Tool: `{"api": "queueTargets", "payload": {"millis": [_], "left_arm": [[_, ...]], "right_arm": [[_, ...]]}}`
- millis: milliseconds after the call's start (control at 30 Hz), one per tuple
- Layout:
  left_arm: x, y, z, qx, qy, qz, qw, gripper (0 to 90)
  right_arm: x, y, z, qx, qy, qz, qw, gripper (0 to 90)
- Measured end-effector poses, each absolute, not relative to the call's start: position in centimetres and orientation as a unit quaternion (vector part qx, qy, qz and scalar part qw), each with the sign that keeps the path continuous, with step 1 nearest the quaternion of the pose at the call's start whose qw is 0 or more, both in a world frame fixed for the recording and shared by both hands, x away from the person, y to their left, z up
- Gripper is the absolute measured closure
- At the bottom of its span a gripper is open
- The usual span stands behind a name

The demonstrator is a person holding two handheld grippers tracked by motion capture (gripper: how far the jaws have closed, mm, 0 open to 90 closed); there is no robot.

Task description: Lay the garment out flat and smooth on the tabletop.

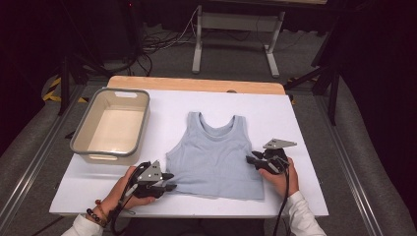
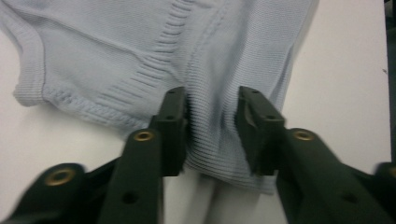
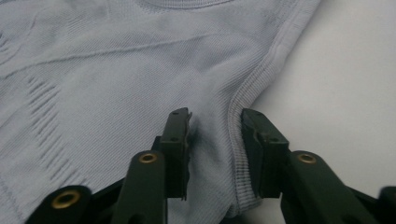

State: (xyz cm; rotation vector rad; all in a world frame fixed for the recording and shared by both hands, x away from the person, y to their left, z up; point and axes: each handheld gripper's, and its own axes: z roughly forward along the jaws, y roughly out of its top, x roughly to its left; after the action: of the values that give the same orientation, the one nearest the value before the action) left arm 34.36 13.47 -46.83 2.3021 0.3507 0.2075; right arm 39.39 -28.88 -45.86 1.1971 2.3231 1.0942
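Note:
A light blue knitted tank top [image 1: 216, 157] lies flat on the white table top [image 1: 172, 105], neck toward the far side. My left gripper [image 1: 172, 181] is at its lower left corner. In the left gripper view the jaws stand partway apart over the ribbed hem [image 2: 212, 154], and a raised fold of the top [image 2: 116, 46] lies between my left gripper's [image 2: 212, 121] pads. My right gripper [image 1: 252, 161] is at the top's right edge. There the jaws of the right gripper [image 3: 215, 140] straddle the ribbed side seam [image 3: 238, 154] of the cloth [image 3: 116, 70].
An empty beige bin with a grey rim [image 1: 78, 132] stands at the table's left, beyond my left hand. A wooden strip [image 1: 196, 83] borders the far edge. Bare white table lies to the right of the top and along the near edge.

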Motion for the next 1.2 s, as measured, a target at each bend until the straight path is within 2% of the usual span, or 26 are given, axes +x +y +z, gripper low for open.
{"api": "queueTargets", "payload": {"millis": [67, 167, 333, 600, 700, 833, 867, 1000, 1100, 1133, 1200], "left_arm": [[34.3, 13.4, -46.7, 0.909, 0.133, 0.092, 0.385, 79.9], [33.9, 13.2, -46.4, 0.917, 0.116, 0.111, 0.366, 83.0], [33.7, 13.7, -46.2, 0.919, 0.11, 0.123, 0.358, 83.7], [32.6, 15.3, -46.6, 0.908, 0.14, 0.122, 0.376, 83.5], [32.4, 15.5, -46.7, 0.901, 0.151, 0.123, 0.388, 78.2], [32.3, 15.6, -46.8, 0.886, 0.175, 0.129, 0.41, 58.3], [32.3, 15.7, -46.6, 0.88, 0.18, 0.132, 0.419, 58.3], [32.3, 16.2, -46.0, 0.861, 0.182, 0.14, 0.453, 42.5], [32.1, 16.5, -45.6, 0.849, 0.182, 0.156, 0.471, 38.7], [32.0, 16.6, -45.5, 0.845, 0.182, 0.161, 0.476, 34.9], [31.8, 16.8, -45.4, 0.841, 0.179, 0.17, 0.481, 34.0]], "right_arm": [[39.4, -28.7, -45.8, 0.415, 0.81, 0.383, 0.158, 72.5], [39.4, -28.5, -45.8, 0.412, 0.81, 0.383, 0.163, 75.2], [39.5, -27.7, -45.7, 0.401, 0.814, 0.382, 0.173, 76.8], [39.3, -25.4, -45.5, 0.375, 0.828, 0.37, 0.194, 76.5], [39.1, -25.2, -45.4, 0.37, 0.828, 0.365, 0.209, 74.0], [38.8, -25.6, -45.1, 0.371, 0.821, 0.369, 0.227, 68.8], [38.5, -25.9, -44.9, 0.37, 0.815, 0.382, 0.231, 67.5], [37.0, -26.6, -43.2, 0.348, 0.79, 0.421, 0.277, 55.8], [36.5, -26.6, -42.7, 0.338, 0.786, 0.43, 0.289, 52.8], [36.0, -26.6, -42.2, 0.326, 0.782, 0.439, 0.3, 49.2], [35.7, -26.5, -42.0, 0.322, 0.78, 0.439, 0.309, 47.4]]}}
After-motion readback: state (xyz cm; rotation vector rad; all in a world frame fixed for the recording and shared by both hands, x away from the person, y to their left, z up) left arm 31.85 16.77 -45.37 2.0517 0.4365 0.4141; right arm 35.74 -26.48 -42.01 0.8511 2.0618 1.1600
